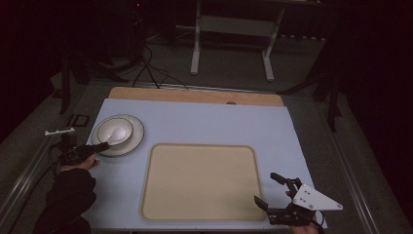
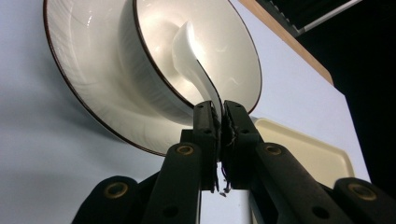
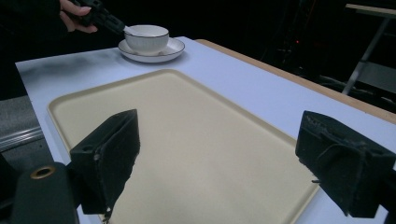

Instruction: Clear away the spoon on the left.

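White ceramic spoon lies in a white bowl with a dark rim; its scoop end is down in the bowl and its handle runs up over the near rim. The bowl stands on a matching saucer at the left of the pale blue surface.

Left tool: jaws shut tight on the spoon handle, right at the bowl's rim. In the high view the left tool comes in from the left edge of the surface, nearly level, tip over the saucer's near-left rim, with the person's hand and dark sleeve behind it. The spoon's scoop shows as a pale shape in the middle of the bowl.

Right tool: jaws wide apart, nothing between them. It sits at the near right corner of the surface; in the high view the right tool points left and away toward the tray, its grey three-cornered plate on top.

Beige tray lies flat, centre to near side of the surface, just right of the saucer and apart from it. From the right gripper view the tray lies directly under the open jaws, with the bowl, saucer and left tool beyond its far corner.

A wooden strip runs along the far edge of the surface.
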`<state>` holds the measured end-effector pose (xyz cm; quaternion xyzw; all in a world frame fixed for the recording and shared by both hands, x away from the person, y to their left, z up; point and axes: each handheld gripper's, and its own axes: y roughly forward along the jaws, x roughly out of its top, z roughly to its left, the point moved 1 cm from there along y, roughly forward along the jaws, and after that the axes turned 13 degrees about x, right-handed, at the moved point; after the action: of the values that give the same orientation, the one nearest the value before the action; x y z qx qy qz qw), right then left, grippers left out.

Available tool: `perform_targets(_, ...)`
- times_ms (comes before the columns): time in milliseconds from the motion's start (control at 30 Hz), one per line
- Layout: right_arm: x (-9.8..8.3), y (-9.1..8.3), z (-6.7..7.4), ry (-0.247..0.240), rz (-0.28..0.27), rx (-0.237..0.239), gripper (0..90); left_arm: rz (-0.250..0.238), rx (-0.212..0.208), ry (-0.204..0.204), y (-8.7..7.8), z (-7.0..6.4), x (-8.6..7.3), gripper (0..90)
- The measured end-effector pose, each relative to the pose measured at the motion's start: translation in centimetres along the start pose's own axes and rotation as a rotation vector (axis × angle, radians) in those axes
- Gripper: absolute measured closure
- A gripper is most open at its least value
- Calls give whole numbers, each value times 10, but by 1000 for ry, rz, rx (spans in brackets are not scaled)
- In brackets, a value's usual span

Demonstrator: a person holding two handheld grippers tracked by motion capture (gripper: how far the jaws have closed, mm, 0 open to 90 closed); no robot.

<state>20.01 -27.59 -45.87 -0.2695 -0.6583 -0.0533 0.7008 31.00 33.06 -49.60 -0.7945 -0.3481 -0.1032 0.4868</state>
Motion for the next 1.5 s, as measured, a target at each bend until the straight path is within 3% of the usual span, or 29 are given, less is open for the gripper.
perform_targets(467,0,-2,-1,-4,-8,-22,137,-48,37,57,-20,-13,4,854)
perform_targets(1000,1,-1,0,-22,-9,-45,135,-98,34,108,-53,-26,-2,853)
perform_targets(1500,1,-2,0,-24,-15,-63,132,-91,21,130,-55,-36,-15,854)
